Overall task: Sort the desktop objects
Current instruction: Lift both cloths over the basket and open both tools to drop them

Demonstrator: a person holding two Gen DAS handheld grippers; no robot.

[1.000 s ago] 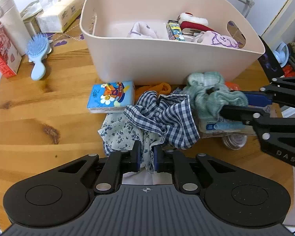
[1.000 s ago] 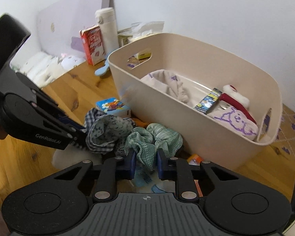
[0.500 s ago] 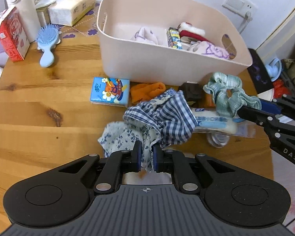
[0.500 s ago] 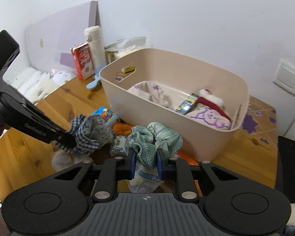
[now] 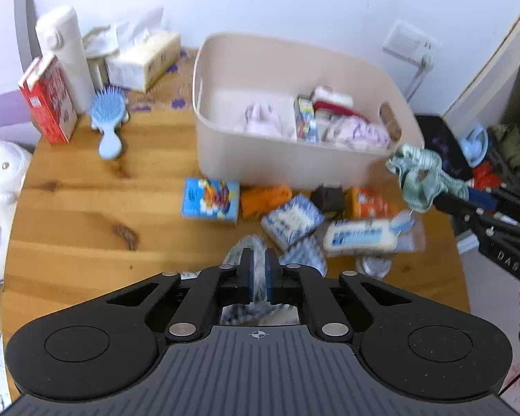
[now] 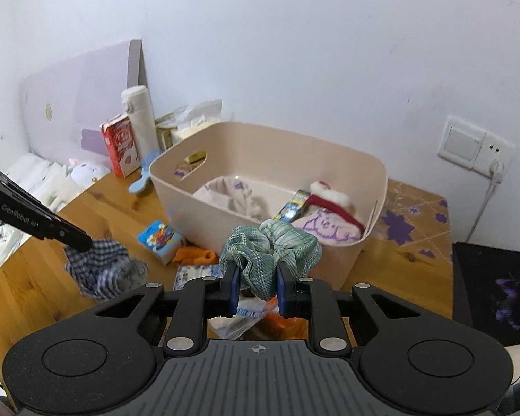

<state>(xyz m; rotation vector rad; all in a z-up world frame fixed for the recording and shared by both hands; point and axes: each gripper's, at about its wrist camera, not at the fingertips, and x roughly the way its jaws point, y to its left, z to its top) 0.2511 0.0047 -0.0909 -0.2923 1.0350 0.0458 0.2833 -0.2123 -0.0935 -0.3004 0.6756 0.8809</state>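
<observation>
My left gripper is shut on a blue checked cloth and holds it above the wooden table; in the left wrist view only a blurred strip of it shows between the fingers. My right gripper is shut on a green plaid scrunchie, held in the air near the right corner of the beige bin; it also shows in the left wrist view. The bin holds soft toys and a small box.
On the table in front of the bin lie a blue cartoon tissue pack, an orange cloth, tissue packs, a long white packet and an orange packet. A blue hairbrush, red carton and white flask stand at back left.
Both grippers have risen with their cloths. The checked cloth has come off the pile, uncovering the tissue packs. The scrunchie has moved up toward the bin's right corner.
</observation>
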